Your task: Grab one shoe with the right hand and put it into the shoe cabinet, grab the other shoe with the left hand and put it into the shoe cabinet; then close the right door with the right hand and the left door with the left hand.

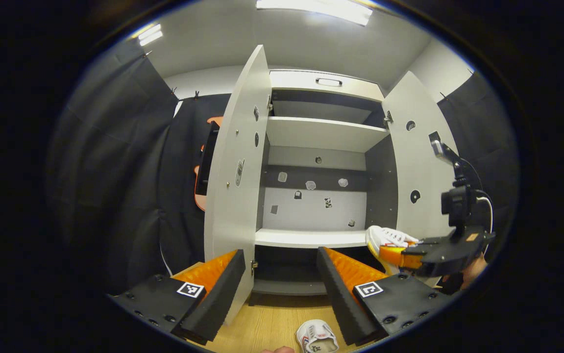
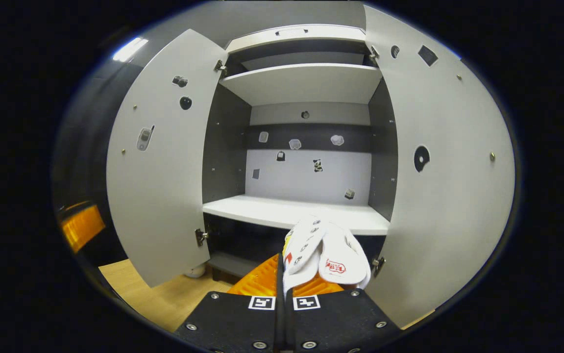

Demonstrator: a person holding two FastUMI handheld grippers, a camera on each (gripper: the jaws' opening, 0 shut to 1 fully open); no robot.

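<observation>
A white shoe (image 2: 323, 250) with red marks is pinched between the fingers of my right gripper (image 2: 282, 282), held up in front of the cabinet's middle shelf (image 2: 282, 211). In the left gripper view the same shoe (image 1: 389, 242) hangs at the right, level with that shelf (image 1: 306, 238), gripped by the right gripper (image 1: 411, 257). My left gripper (image 1: 279, 279) stands open and holds nothing. The second white shoe (image 1: 316, 336) lies on the wooden floor just below it. Both cabinet doors, left (image 1: 235, 176) and right (image 1: 419, 166), stand open.
The cabinet has an upper shelf (image 1: 321, 132) and a dark bottom compartment (image 1: 286, 267) near the floor. Small stickers dot its back wall and doors. Black cloth hangs on both sides. A hand (image 1: 473, 269) holds the right gripper.
</observation>
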